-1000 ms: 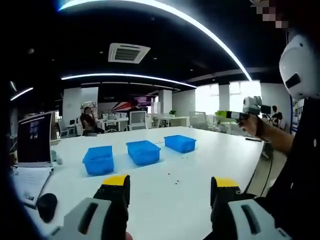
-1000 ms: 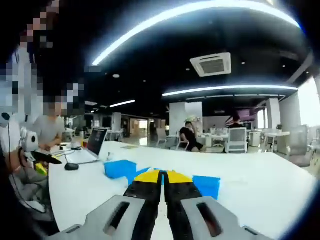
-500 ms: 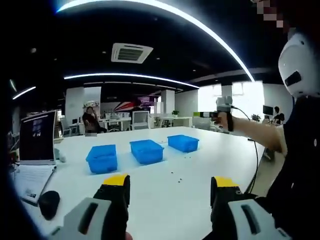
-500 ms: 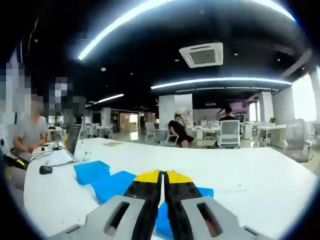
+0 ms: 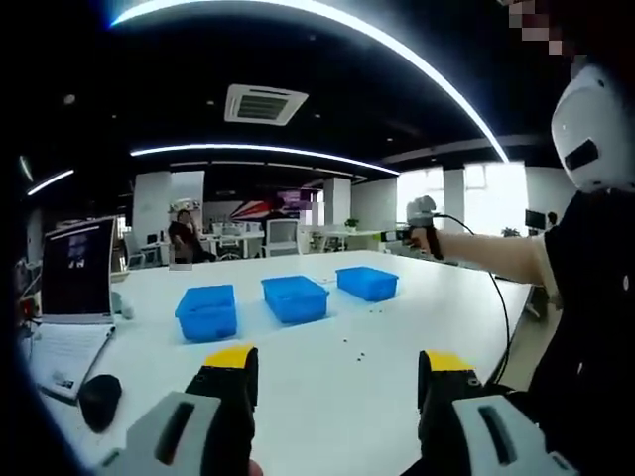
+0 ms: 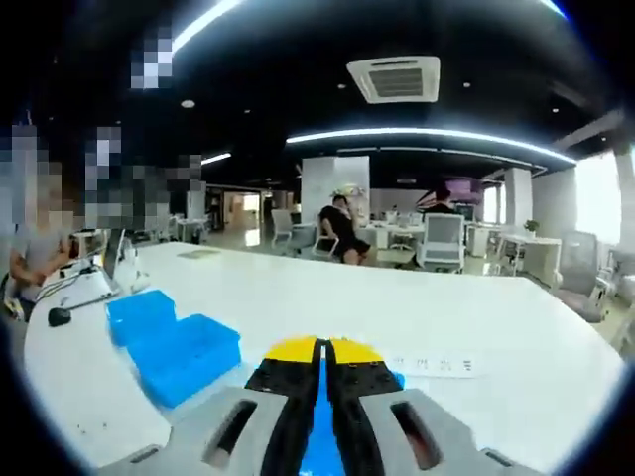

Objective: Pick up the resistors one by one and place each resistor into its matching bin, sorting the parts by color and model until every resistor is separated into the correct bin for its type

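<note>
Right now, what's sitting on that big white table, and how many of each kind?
Blue bins: 3
Laptop: 1
Computer mouse: 1
Paper sheet: 1
Small loose parts scattered near the bins: too tiny to count
Total counted: 6

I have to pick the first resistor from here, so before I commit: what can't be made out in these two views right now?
- Resistors, left gripper view: tiny specks on the white table; colour and model unreadable.
- Three blue bins, left gripper view: seen from low; contents hidden by their walls.
- Nearest bin, right gripper view: covered by the right gripper, whose jaws are closed.
- Right gripper in left gripper view: too small to read the jaws.
</note>
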Available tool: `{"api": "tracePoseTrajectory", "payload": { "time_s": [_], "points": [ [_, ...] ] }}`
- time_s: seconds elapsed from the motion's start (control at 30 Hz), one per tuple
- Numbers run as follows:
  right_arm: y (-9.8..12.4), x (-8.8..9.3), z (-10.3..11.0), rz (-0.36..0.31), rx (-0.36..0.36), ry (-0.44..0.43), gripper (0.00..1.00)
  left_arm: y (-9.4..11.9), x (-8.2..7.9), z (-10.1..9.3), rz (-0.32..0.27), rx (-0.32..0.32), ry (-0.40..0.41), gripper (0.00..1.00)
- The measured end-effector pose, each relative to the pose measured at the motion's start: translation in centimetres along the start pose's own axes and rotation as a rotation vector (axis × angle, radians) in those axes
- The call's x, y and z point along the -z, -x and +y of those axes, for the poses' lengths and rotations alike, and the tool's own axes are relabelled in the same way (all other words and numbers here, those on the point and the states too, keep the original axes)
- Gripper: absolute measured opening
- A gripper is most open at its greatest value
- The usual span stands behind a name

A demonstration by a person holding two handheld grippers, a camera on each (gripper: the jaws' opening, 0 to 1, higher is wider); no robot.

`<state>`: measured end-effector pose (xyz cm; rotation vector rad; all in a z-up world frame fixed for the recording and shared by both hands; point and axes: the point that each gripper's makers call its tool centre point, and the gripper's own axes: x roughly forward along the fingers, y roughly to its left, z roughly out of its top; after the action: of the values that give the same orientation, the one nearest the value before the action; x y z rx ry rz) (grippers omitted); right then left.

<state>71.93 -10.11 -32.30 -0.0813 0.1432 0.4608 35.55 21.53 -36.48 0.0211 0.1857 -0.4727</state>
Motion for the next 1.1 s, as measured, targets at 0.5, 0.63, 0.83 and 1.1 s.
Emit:
{"api": "tracePoseTrajectory", "payload": {
  "time_s": [0.5, 0.63, 0.83, 1.1],
  "points": [
    [7.8, -0.8, 4.0, -0.068, -0.079, -0.03, 0.36, -0.7, 0.1, -0.1, 0.006, 0.012, -0.004, 0.66],
    [11.0, 0.6, 4.6, -0.079, -0.102, -0.022, 0.36, -1.1, 0.0, -0.3, 0.004, 0.022, -0.002, 0.66],
    [17.0, 2.9, 5.0, -0.104, -0.116, -0.054, 0.36, -1.6, -0.2, -0.5, 0.003, 0.043, -0.009, 0.66],
    [23.4, 5.8, 5.5, -0.099, -0.067, -0.108, 0.36, -1.8, -0.2, -0.5, 0.006, 0.052, -0.009, 0.66]
  ]
}}
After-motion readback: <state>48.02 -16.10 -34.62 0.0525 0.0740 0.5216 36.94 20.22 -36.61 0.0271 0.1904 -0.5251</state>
